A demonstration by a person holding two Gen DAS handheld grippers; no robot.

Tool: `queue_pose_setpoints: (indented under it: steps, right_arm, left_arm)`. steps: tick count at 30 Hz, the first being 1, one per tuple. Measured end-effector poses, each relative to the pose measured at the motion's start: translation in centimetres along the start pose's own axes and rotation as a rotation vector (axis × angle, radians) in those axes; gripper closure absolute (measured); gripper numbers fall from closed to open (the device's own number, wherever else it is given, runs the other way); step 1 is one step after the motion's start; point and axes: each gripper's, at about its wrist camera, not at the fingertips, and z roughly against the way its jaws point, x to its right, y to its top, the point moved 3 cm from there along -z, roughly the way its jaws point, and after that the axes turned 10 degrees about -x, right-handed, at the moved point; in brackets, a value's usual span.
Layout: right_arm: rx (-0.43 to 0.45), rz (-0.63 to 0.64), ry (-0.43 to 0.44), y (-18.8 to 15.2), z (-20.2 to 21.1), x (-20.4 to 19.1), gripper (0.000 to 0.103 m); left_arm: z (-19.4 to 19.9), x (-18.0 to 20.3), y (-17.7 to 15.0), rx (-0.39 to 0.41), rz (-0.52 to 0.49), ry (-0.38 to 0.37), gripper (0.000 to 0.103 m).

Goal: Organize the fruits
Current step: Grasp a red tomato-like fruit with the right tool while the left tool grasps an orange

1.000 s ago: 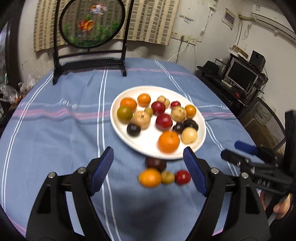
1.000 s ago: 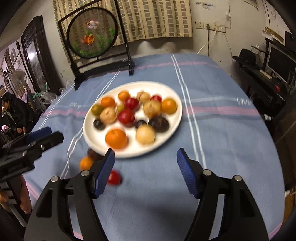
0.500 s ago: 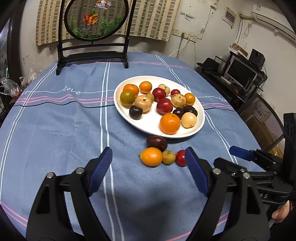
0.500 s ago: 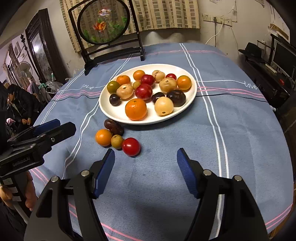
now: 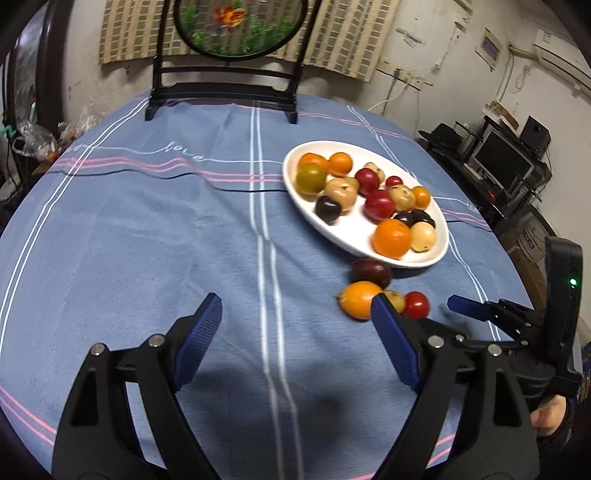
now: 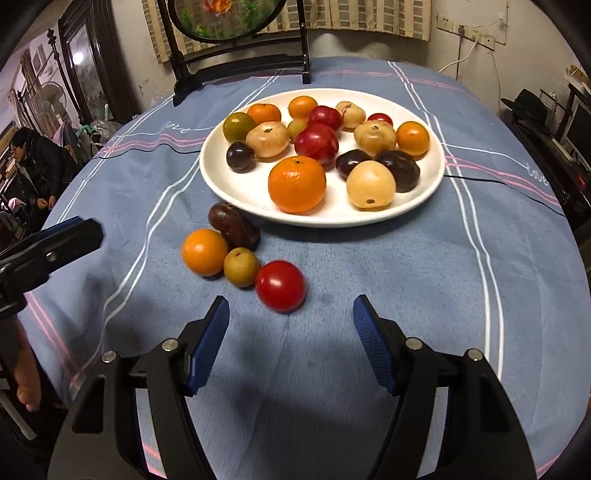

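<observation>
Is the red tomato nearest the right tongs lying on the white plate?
No. In the right wrist view the red tomato sits on the blue tablecloth, well short of the white plate, beside three other loose fruits.

A plate (image 6: 236, 184) heaped with fruit sits on the table (image 6: 406, 277), with a framed round screen (image 6: 236, 22) standing behind it. Before the plate's near-left rim lie four loose fruits in a touching cluster: a date (image 6: 233, 226) nearest the plate, a tangerine (image 6: 204, 252), a small round fruit (image 6: 241, 267), and a tomato (image 6: 280, 286) rightmost.

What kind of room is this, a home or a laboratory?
Probably a lived-in home: a round table with a blue tablecloth, a decorative goldfish screen on a stand, and a computer monitor on a cluttered desk.
</observation>
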Motion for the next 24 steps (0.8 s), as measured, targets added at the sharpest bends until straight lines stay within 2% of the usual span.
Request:
queue_pose_setpoints:
  steps: [2, 4, 7, 8, 20, 24]
  right_arm:
    - [-0.011, 0.017, -0.01, 0.3, -0.8, -0.1, 0.033]
    - [-0.023, 0.047, -0.004, 0.4, -1.7, -0.4, 0.039]
    - [-0.012, 0.088, -0.017, 0.6, -1.9, -0.8, 0.061]
    - [-0.011, 0.094, -0.008, 0.5, -1.8, -0.9, 0.072]
    - [0.065, -0.022, 0.047, -2.5, 3.3, 2.6, 0.071]
    - [0.078, -0.054, 0.078, -3.3, 3.9, 3.9, 0.071]
  left_arm:
    - [0.0, -0.6, -0.2, -0.005, 0.008, 0.005, 0.019]
    - [-0.2, -0.7, -0.3, -0.014, 0.008, 0.007, 0.018]
    - [-0.4, -0.4, -0.5, -0.026, -0.005, 0.007, 0.018]
    - [-0.6, -0.1, -0.5, -0.032, -0.013, 0.008, 0.018]
    - [-4.6, 5.3, -1.0, -0.088, -0.167, 0.034, 0.018]
    - [-6.1, 5.7, -0.6, -0.105, -0.186, 0.082, 0.025]
